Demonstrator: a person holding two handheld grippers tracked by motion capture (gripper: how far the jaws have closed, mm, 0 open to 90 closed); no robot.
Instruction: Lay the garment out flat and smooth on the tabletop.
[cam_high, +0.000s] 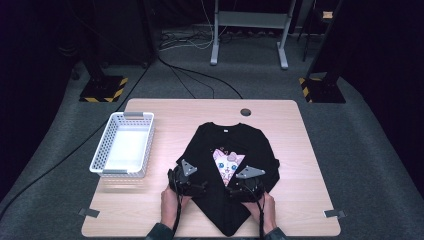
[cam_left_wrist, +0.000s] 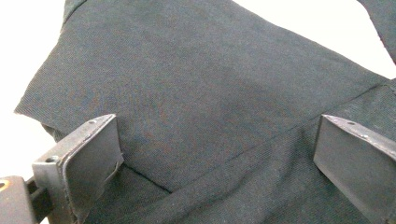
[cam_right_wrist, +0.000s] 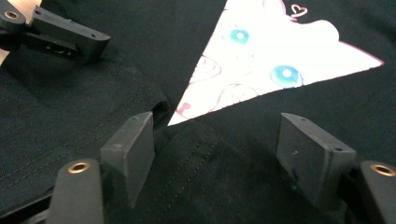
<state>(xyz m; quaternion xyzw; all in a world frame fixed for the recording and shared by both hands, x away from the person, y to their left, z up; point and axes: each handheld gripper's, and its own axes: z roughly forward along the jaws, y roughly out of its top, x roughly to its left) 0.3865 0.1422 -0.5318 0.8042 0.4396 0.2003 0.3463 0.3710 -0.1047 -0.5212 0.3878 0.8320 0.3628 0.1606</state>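
A black T-shirt (cam_high: 230, 165) lies partly folded at centre frame on the wooden table (cam_high: 300, 150), collar toward the top edge, long axis running top to bottom, lower end tapering to a point at the bottom; the left gripper (cam_high: 187, 184) and right gripper (cam_high: 245, 189) rest on its lower folds, jaws apart with cloth between them, unclamped; the high view alone shows the white basket (cam_high: 100, 150) at left; the right gripper view reveals the cat print (cam_right_wrist: 280, 60) as a triangle.

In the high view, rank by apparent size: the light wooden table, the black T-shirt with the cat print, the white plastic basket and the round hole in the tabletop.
Largest to smallest:
1. light wooden table
2. black T-shirt
3. white plastic basket
4. round hole
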